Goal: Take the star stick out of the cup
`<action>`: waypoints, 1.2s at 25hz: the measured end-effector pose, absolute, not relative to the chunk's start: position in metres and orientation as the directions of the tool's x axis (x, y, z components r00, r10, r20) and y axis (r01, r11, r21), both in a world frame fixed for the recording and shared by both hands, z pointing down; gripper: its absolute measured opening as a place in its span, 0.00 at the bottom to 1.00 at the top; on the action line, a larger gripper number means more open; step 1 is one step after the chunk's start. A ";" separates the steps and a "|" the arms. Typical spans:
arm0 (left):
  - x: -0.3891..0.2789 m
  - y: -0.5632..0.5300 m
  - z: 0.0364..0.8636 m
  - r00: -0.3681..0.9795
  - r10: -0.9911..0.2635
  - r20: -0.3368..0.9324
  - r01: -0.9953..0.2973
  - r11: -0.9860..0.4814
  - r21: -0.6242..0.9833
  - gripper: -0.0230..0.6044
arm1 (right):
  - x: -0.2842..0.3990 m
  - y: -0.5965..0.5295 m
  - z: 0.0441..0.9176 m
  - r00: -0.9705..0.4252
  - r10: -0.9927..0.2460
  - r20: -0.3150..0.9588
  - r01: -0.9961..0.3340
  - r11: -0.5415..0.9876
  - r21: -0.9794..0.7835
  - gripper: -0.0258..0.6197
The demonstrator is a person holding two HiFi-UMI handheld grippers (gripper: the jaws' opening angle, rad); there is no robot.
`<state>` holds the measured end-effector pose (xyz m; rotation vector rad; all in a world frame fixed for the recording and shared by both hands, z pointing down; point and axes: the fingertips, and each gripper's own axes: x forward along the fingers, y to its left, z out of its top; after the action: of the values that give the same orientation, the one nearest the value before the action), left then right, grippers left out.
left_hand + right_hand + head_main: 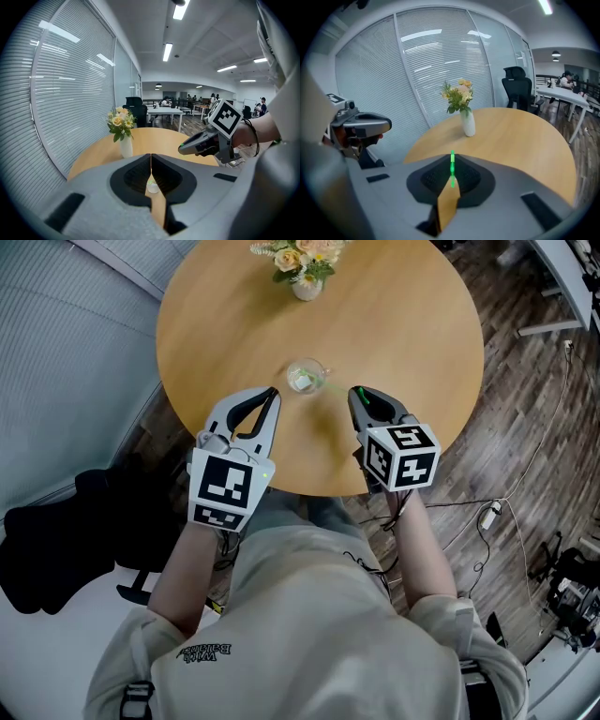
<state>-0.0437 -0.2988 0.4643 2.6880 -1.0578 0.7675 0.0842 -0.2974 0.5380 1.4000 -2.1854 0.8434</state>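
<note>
A small clear glass cup [306, 377] stands near the middle of the round wooden table [412, 324], with something pale green inside it. My right gripper [357, 393] hovers just right of the cup, apart from it, and is shut on a thin bright green stick [452, 168] that runs upright between its pads; its star end is hidden. My left gripper [273, 394] hangs just left of the cup with its jaws together and nothing between them. In the left gripper view the cup [153, 186] shows just beyond the closed tips.
A white vase of yellow flowers [307, 282] stands at the table's far side, beyond the cup. A black chair [56, 540] sits on the floor at my left. Cables and a power strip [487, 517] lie on the wood floor at right.
</note>
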 end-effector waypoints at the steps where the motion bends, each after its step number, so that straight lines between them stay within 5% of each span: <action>1: -0.045 -0.298 0.462 0.619 -0.598 0.509 -0.674 -0.737 -0.046 0.07 | 0.084 -0.297 0.534 -0.411 -0.666 0.622 -0.911 0.321 -0.258 0.10; 14: -0.050 -0.293 0.404 0.622 -0.664 0.415 -0.689 -0.716 -0.112 0.07 | 0.086 -0.287 0.442 -0.422 -0.756 0.501 -0.901 0.410 -0.141 0.10; 30: -0.047 -0.280 0.300 0.629 -0.743 0.228 -0.699 -0.669 -0.252 0.07 | 0.102 -0.265 0.278 -0.406 -0.902 0.144 -0.912 0.411 0.002 0.10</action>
<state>-0.0475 -0.2802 0.3004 2.9599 -1.3179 0.5198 0.1022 -0.2651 0.2780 1.6375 -2.5334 0.1160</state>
